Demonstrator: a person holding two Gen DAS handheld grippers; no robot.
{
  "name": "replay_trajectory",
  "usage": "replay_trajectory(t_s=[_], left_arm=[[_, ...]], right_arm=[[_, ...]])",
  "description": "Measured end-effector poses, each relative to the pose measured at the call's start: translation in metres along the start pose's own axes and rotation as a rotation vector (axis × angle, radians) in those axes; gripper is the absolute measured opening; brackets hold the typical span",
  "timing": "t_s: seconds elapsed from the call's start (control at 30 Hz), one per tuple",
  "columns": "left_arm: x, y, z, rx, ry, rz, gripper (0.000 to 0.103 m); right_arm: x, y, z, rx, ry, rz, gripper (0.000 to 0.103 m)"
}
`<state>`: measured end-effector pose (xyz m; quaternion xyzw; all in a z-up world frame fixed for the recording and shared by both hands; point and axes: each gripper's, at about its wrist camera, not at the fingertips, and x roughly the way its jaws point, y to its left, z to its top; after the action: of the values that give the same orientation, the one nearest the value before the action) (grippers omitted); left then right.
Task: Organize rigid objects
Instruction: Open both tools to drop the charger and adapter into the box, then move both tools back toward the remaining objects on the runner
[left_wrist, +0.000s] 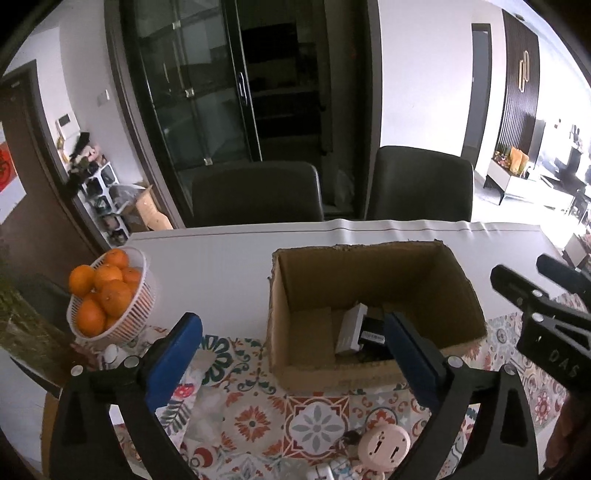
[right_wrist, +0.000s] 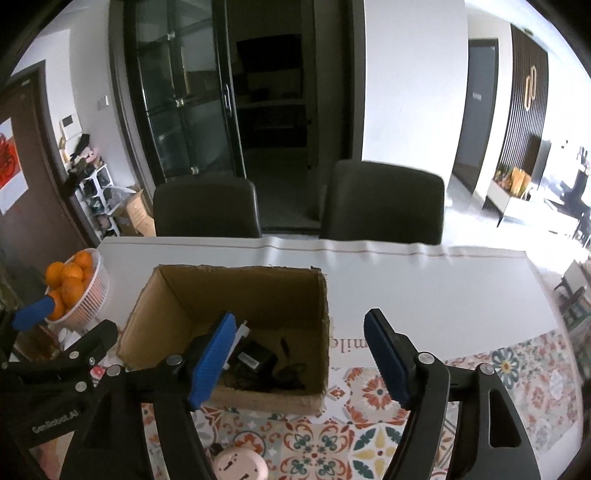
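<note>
Both tongs hang open and empty above the near worktop, left tongs and right tongs. An open cardboard box at centre already holds a black power adapter and a white block. A pink round gadget lies near, unsorted. Risk: a finger could catch the box's near rim, or the left tongs could nudge the orange basket. Far and right stay open.

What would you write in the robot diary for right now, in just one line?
left hand-held gripper: open, empty | right hand-held gripper: open, empty | cardboard box: holds black adapter | pink round gadget: outside box
</note>
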<state>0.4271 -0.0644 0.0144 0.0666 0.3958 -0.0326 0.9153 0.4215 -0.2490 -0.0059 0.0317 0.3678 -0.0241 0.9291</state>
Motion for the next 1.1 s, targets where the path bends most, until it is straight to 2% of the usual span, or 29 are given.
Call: replay_trajectory(t_s=[0.17,0.37,0.77,1.1], left_arm=[[-0.018,0.004,-0.014,-0.015,-0.003,-0.01,0.103],[-0.04,0.007,-0.035,-0.024,-0.012,-0.009,0.103],[-0.077,0.011,-0.074,-0.017,-0.048,0.026,0.103],[-0.08,0.012,-0.105,-0.018,-0.009,0.028,0.103]], right_arm=[[-0.029,0.003,-0.009,-0.02,-0.058,-0.021,0.076],[-0.055,0.009,-0.023,-0.04,-0.088,-0.014,0.078],[-0.077,0.011,-0.059,-0.026,-0.08,0.04,0.079],[-0.089,0.019,-0.09,-0.053,-0.074,0.045,0.079]])
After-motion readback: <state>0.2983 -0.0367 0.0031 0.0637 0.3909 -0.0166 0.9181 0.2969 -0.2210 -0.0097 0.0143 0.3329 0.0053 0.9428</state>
